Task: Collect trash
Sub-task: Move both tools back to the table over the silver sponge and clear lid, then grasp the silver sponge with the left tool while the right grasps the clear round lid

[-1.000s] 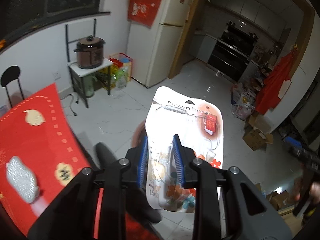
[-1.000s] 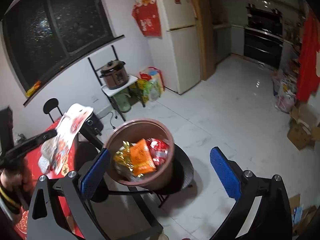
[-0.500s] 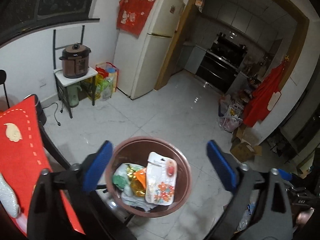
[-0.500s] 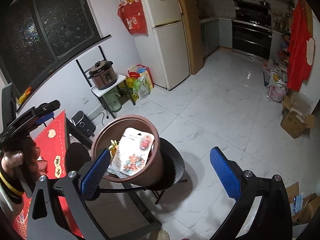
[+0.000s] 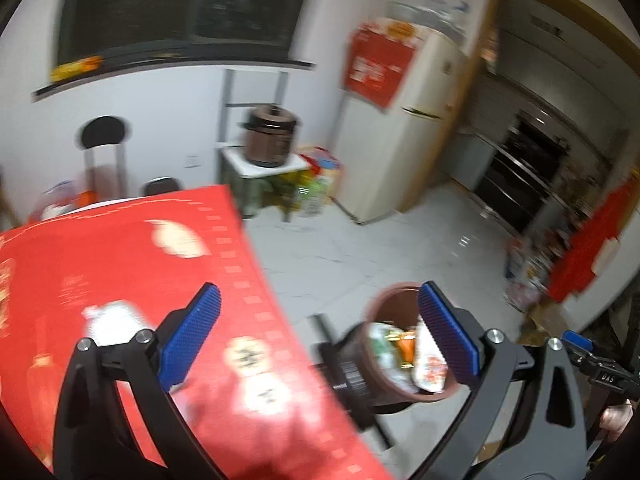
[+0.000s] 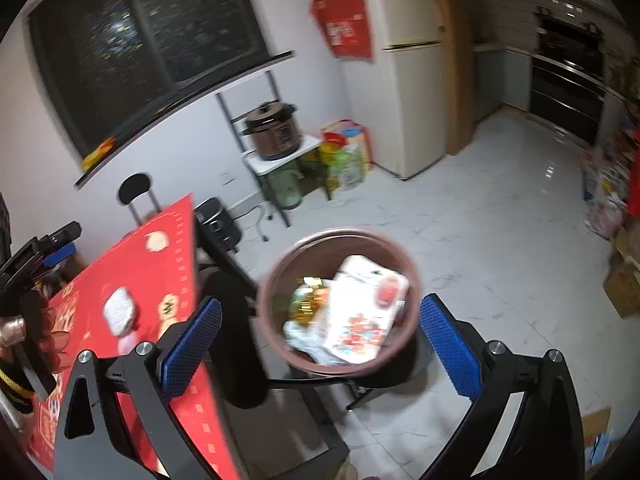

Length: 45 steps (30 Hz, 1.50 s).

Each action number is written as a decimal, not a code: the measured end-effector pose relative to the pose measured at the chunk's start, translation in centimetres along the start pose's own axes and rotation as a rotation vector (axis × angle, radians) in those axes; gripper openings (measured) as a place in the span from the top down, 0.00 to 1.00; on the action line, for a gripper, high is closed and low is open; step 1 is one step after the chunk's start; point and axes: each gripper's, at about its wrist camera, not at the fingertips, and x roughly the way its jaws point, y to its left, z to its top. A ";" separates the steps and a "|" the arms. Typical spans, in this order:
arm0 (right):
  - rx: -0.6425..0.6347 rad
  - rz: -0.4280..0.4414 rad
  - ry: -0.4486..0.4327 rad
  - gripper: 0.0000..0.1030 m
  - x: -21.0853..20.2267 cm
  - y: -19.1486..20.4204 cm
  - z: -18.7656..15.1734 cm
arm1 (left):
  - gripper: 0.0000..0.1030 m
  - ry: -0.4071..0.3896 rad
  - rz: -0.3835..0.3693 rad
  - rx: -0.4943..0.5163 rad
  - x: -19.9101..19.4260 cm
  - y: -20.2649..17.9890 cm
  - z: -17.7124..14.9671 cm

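Observation:
A brown round bin [image 6: 340,300] stands on a black stool beside the red-covered table [image 6: 160,264]. It holds wrappers and a white flowered package [image 6: 360,320] on top. The bin also shows in the left wrist view [image 5: 404,348], partly behind a blue pad. My left gripper [image 5: 320,344] is open and empty above the table's edge. A silvery white wrapper [image 5: 116,320] lies on the red cloth to its left; it shows in the right wrist view [image 6: 120,308] too. My right gripper [image 6: 320,344] is open and empty in front of the bin.
A black chair [image 6: 138,196] stands behind the table. A metal rack with a brown cooker [image 6: 274,132], bags [image 6: 346,160] and a white fridge [image 6: 408,72] line the far wall. Boxes and bags [image 6: 616,240] sit at the right of the white tiled floor.
My left gripper let the white flowered package go into the bin, opened wide, then swung left over the red table. The right gripper stayed open by the bin.

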 end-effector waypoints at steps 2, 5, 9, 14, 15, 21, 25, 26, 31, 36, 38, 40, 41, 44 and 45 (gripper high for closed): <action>-0.032 0.037 0.015 0.05 0.9 2.7 0.1 | 0.06 -0.020 0.051 -0.034 -2.6 3.5 -0.4; -0.079 0.078 0.039 0.05 2.3 6.3 0.3 | 0.06 -0.042 0.124 -0.074 -5.8 7.9 -1.0; -0.147 0.126 0.068 0.05 4.2 11.5 0.2 | 0.06 -0.056 0.217 -0.151 -9.8 13.9 -2.5; -0.207 0.164 0.106 0.05 6.1 17.8 -0.6 | 0.06 -0.042 0.273 -0.273 -12.6 20.7 -4.8; -0.214 0.166 0.115 0.05 6.5 18.8 -0.8 | 0.06 -0.039 0.267 -0.291 -12.7 21.6 -5.1; -0.232 0.140 0.150 0.05 8.1 22.9 -1.8 | 0.10 0.016 0.166 -0.397 -10.2 24.9 -7.0; -0.230 0.098 0.170 0.05 9.0 23.9 -2.3 | 0.23 0.081 0.083 -0.446 -6.1 25.2 -7.7; -0.228 0.090 0.172 0.05 9.2 24.1 -2.4 | 0.29 0.096 0.061 -0.457 -5.0 25.3 -7.9; -0.216 0.039 0.199 0.05 10.5 24.0 -2.7 | 0.45 0.160 -0.016 -0.493 0.2 25.4 -8.9; -0.205 -0.010 0.235 0.05 12.5 23.1 -2.6 | 0.46 0.220 -0.049 -0.525 5.0 25.6 -9.8; -0.196 -0.021 0.246 0.05 13.4 22.8 -2.5 | 0.49 0.246 -0.055 -0.542 6.8 25.8 -10.4; -0.189 -0.026 0.253 0.05 14.1 22.7 -2.4 | 0.50 0.266 -0.054 -0.561 8.0 26.2 -10.9; -0.187 -0.028 0.257 0.05 14.5 22.6 -2.3 | 0.50 0.274 -0.054 -0.571 8.4 26.5 -11.0; -0.185 -0.026 0.267 0.05 15.6 22.7 -2.2 | 0.51 0.285 -0.069 -0.609 9.6 27.2 -11.4; -0.185 -0.025 0.271 0.05 15.9 22.8 -2.2 | 0.53 0.283 -0.074 -0.617 9.8 27.3 -11.4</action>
